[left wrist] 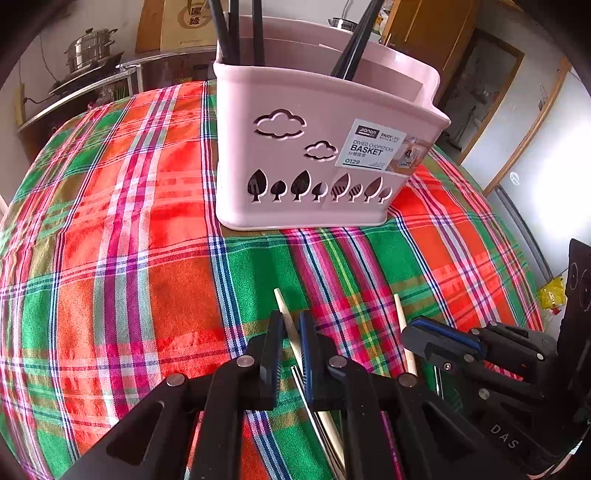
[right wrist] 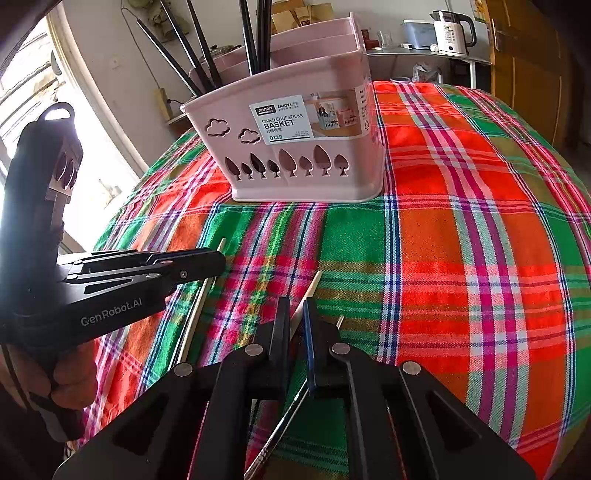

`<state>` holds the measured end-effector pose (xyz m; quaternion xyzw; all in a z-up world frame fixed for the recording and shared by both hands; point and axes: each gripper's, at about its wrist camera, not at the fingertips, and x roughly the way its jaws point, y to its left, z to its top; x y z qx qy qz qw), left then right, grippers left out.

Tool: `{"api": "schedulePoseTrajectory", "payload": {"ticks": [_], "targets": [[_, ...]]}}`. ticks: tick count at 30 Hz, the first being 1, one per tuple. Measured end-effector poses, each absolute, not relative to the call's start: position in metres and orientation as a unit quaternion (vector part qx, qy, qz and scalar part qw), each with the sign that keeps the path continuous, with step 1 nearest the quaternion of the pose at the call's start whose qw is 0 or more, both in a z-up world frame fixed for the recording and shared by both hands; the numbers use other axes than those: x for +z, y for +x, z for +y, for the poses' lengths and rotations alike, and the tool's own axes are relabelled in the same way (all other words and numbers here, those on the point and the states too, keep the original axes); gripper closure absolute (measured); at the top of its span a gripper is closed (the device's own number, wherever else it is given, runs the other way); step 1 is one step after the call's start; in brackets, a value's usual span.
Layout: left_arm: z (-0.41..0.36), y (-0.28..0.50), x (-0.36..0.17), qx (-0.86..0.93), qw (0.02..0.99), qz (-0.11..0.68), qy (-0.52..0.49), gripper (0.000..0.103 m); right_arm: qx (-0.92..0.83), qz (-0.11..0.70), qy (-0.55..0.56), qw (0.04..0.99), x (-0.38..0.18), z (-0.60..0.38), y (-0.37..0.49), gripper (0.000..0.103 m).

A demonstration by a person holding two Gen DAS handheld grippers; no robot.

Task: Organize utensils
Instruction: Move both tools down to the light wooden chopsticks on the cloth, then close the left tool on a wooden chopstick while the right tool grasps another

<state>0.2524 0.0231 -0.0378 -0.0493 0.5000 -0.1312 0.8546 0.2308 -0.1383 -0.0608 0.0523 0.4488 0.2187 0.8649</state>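
Observation:
A pink divided chopstick basket point(left wrist: 317, 147) point(right wrist: 306, 147) stands on the plaid tablecloth and holds several black chopsticks point(left wrist: 236, 33) point(right wrist: 255, 40). My left gripper point(left wrist: 291, 325) is shut on a pale wooden chopstick point(left wrist: 284, 310) low over the cloth; it also shows in the right wrist view point(right wrist: 218, 264). My right gripper point(right wrist: 297, 314) is shut on a second wooden chopstick point(right wrist: 312, 288); it also shows in the left wrist view point(left wrist: 410, 338) beside that chopstick point(left wrist: 400, 317). A metal utensil point(right wrist: 284, 424) lies under the right gripper.
The plaid tablecloth point(left wrist: 129, 221) point(right wrist: 461, 221) covers the round table. A steel steamer pot point(left wrist: 88, 48) sits on a shelf behind. A white kettle point(right wrist: 450, 31) stands on a far counter. A yellow bag point(left wrist: 552, 295) lies on the floor.

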Motion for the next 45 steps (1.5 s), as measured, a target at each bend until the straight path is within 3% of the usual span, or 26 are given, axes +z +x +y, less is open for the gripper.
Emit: {"api": "schedulePoseTrajectory", "payload": {"ticks": [12, 17, 27, 31, 45], "targets": [[0.024, 0.253, -0.026, -0.143, 0.858, 0.489, -0.06, 0.096, 0.217, 0.466, 0.056, 0.856, -0.059, -0.137, 0.234, 0.102], [0.04, 0.25, -0.017, -0.143, 0.863, 0.478, -0.079, 0.096, 0.208, 0.475, 0.051, 0.854, -0.061, -0.133, 0.233, 0.09], [0.065, 0.248, -0.001, -0.131, 0.87, 0.466, -0.09, 0.098, 0.193, 0.481, 0.03, 0.855, -0.06, -0.121, 0.25, 0.09], [0.065, 0.256, -0.013, -0.113, 0.863, 0.487, -0.069, 0.098, 0.183, 0.484, 0.007, 0.856, -0.059, -0.114, 0.255, 0.096], [0.058, 0.273, -0.038, -0.078, 0.849, 0.522, 0.01, 0.097, 0.19, 0.483, -0.016, 0.854, -0.058, -0.107, 0.264, 0.097]]}}
